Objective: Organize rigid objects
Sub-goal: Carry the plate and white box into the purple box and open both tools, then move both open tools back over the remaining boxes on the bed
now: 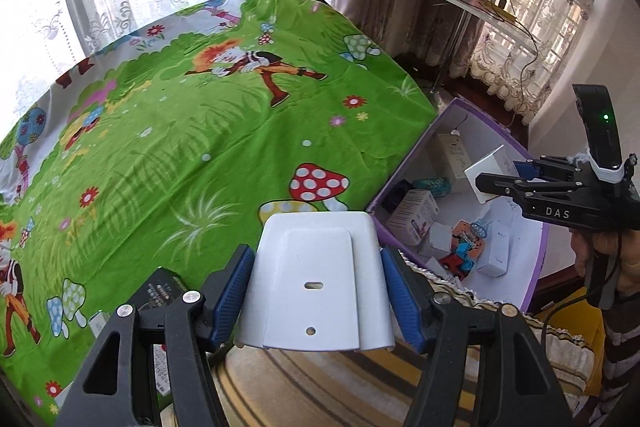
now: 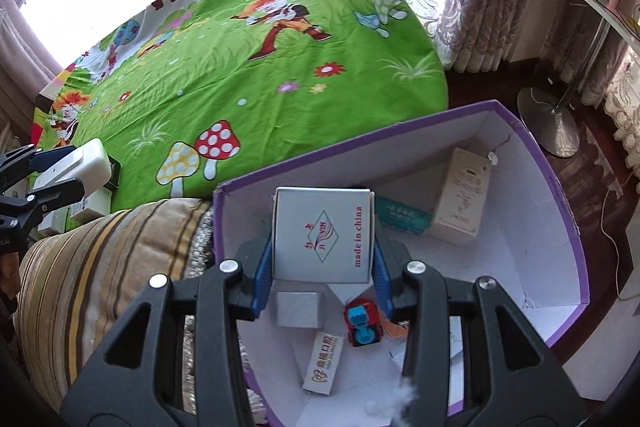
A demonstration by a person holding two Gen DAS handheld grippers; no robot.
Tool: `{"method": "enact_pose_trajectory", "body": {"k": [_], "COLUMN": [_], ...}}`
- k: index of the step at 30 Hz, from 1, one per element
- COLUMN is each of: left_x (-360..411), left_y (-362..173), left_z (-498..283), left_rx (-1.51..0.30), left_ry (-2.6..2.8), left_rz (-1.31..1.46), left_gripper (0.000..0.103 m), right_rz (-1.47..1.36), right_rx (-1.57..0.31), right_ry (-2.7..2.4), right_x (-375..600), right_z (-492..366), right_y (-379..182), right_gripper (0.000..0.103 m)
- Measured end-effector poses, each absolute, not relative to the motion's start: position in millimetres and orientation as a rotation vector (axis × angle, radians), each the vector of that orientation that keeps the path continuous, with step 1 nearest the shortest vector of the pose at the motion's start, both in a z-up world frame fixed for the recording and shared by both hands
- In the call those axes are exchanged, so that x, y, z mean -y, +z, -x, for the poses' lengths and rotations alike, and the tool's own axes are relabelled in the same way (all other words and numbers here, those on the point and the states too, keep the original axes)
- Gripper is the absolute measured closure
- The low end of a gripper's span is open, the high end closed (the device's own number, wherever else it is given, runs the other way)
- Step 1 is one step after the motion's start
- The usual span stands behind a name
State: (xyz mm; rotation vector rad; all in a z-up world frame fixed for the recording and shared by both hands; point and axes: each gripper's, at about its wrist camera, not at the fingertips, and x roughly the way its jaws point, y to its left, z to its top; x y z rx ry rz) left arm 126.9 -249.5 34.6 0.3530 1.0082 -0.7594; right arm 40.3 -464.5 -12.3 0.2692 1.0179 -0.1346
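The right tongs [image 2: 322, 259], clamped on a flat white printed cardboard box [image 2: 322, 235], hang directly above the open purple-rimmed white storage box [image 2: 568, 227], nearer it than the left tongs [image 1: 318, 291], clamped on a white plastic housing [image 1: 316, 279] above the striped cushion edge [image 1: 304, 379].

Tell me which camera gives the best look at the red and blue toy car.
The right wrist view: the toy car lies close, whole and sharp on the floor of the purple box. The left wrist view shows it small and distant among other boxes.
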Motion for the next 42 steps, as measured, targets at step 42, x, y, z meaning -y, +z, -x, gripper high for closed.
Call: {"method": "enact_pose_trajectory", "body": {"k": [42], "left_x": [293.6], "left_y": [15.4], "left_z": [-99.2], "left_rx": [-1.092], "left_ry": [-0.865], "left_rz": [-0.306], "left_gripper": [0.034], "right_rz": [-0.350], "right_rx": [-1.025], "right_ry": [-0.257], "right_x": [527.9], "right_z": [-4.0], "right_y": [-30.6], "right_gripper": [0.041]}}
